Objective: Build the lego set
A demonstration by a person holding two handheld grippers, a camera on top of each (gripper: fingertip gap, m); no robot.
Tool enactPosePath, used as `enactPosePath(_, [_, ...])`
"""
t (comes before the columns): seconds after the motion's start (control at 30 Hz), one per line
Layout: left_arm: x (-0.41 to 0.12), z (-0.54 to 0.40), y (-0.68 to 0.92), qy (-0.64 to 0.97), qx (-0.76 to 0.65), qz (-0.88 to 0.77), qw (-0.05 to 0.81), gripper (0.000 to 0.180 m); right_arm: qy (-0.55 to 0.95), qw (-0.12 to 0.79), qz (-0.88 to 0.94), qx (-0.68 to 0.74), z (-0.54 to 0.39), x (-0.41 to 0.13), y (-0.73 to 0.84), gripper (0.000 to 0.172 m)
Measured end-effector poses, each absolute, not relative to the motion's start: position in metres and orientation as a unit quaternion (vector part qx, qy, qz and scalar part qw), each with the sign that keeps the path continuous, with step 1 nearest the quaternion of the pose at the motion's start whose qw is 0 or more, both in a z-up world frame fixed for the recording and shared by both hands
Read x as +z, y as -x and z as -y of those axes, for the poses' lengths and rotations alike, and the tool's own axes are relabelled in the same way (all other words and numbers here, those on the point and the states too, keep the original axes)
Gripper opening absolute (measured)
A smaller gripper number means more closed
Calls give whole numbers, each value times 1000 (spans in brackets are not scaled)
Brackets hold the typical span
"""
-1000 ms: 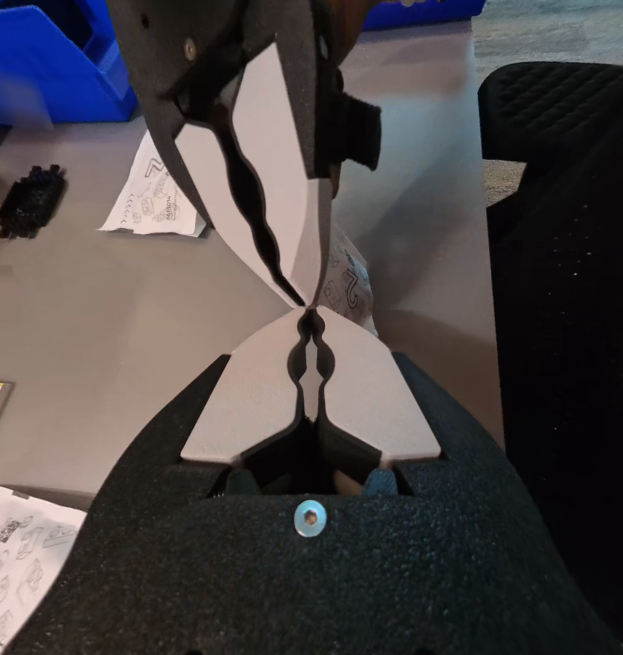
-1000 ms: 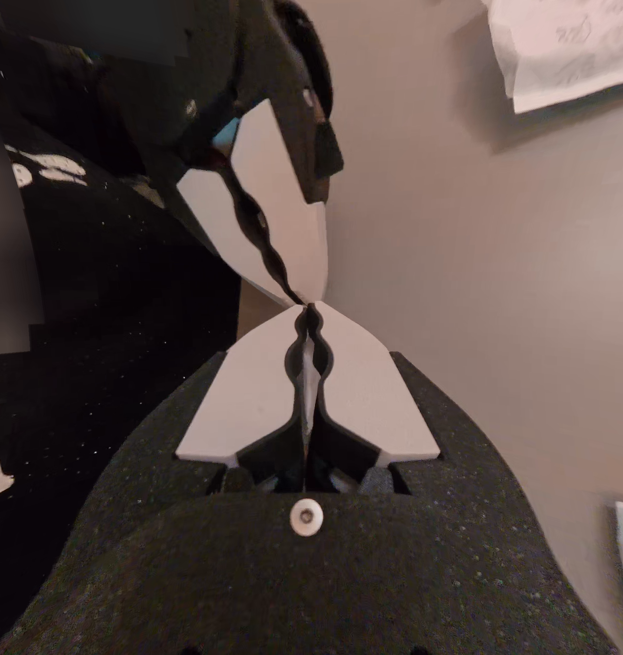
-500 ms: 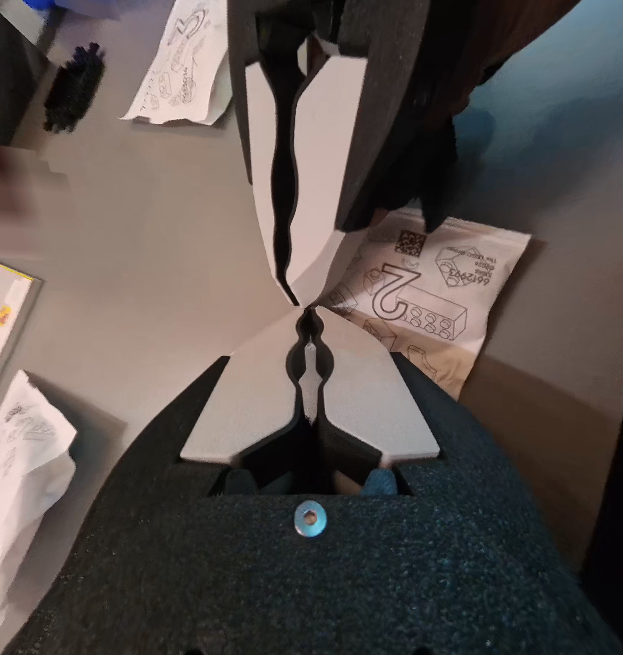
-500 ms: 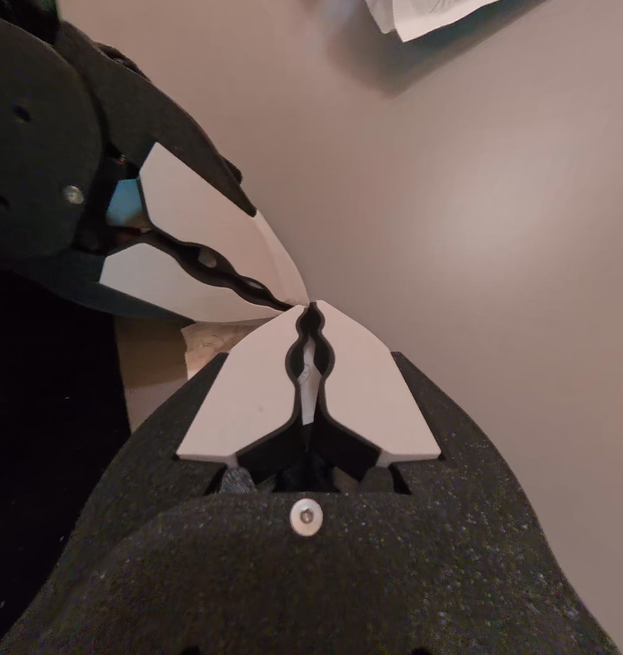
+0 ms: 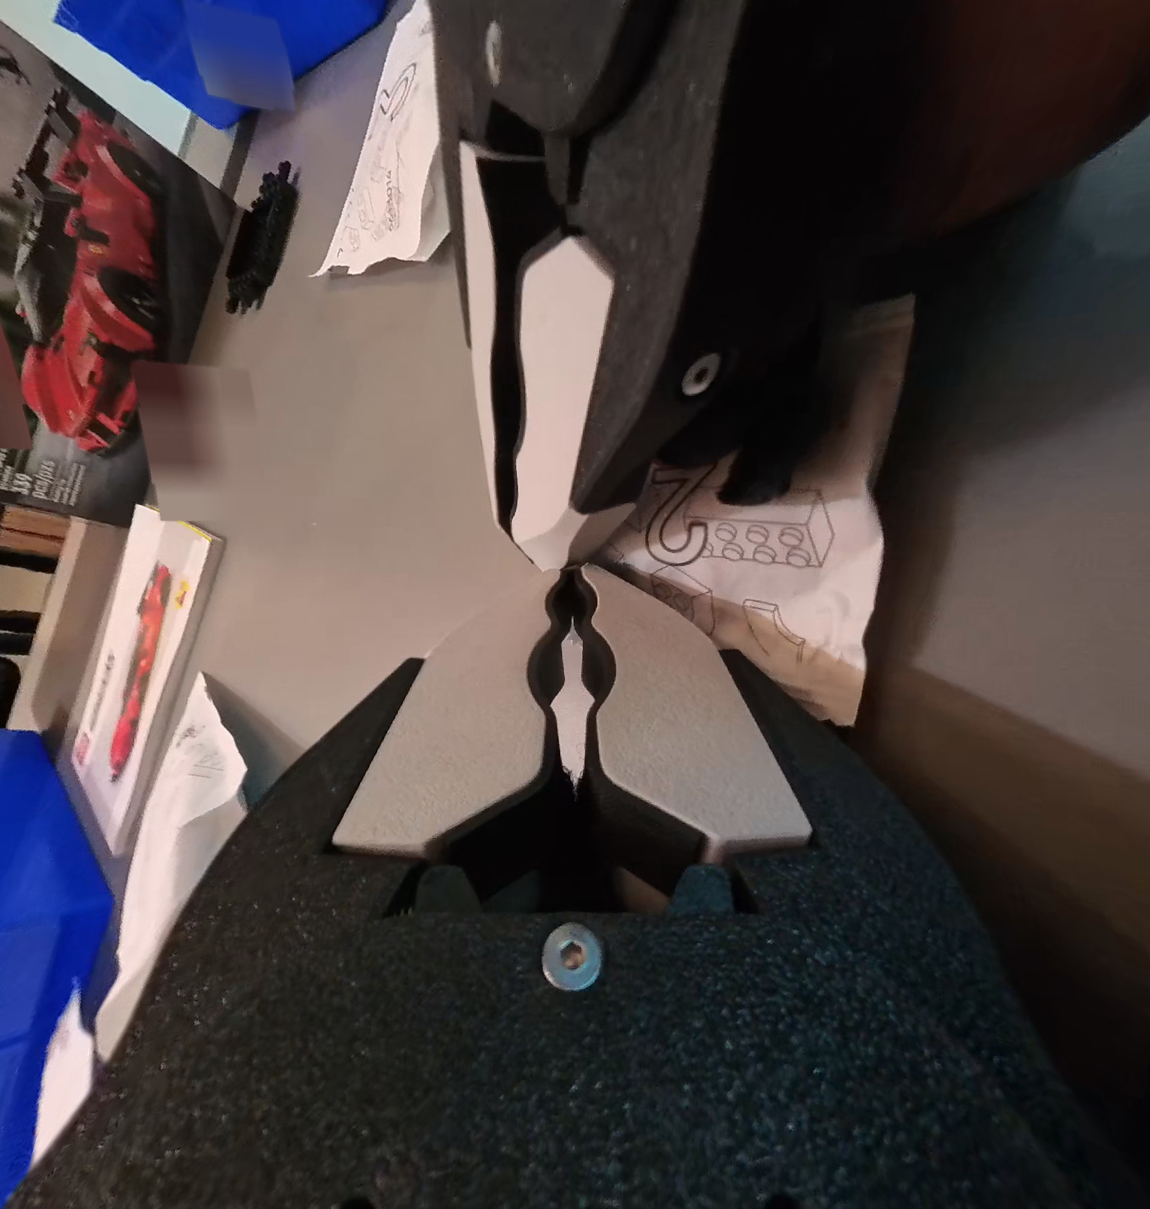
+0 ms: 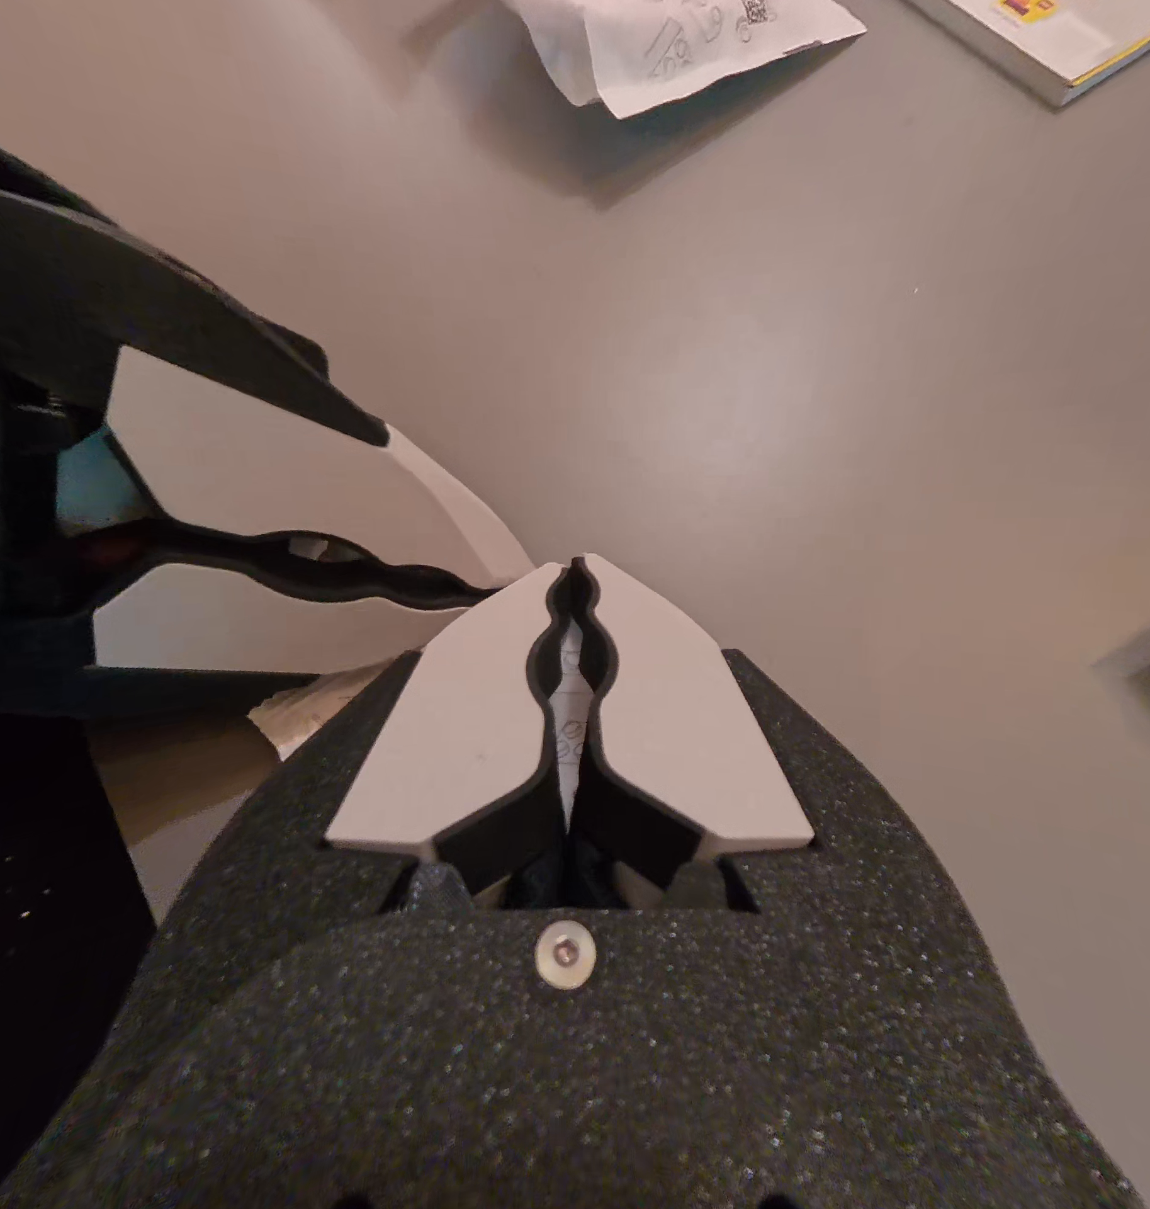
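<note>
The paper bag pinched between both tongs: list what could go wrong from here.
1. Both tongs, left and right, are shut tip to tip on the paper bag's edge; pulling apart could tear it suddenly and spill whatever is inside.
2. The grip is only on thin paper, so it may slip.
3. The bag hangs near the table edge; anything spilled could fall off.

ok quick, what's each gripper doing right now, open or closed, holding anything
Left gripper: closed, pinching the top edge of the white paper bag.
Right gripper: closed, gripping the same bag's edge, tips meeting the left gripper's.
</note>
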State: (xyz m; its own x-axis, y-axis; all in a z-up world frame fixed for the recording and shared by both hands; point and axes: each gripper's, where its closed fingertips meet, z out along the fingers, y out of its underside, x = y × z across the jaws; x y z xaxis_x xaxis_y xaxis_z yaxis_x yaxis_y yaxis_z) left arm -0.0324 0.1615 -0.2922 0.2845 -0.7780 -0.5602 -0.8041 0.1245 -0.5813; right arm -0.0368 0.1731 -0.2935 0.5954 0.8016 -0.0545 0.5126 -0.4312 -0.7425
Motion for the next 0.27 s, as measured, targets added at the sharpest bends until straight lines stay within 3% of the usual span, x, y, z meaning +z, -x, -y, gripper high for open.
enactPosePath(0.27, [-291,-146,23,631,10,-628,455,0,817,366,419,152,-183,-296,33,0])
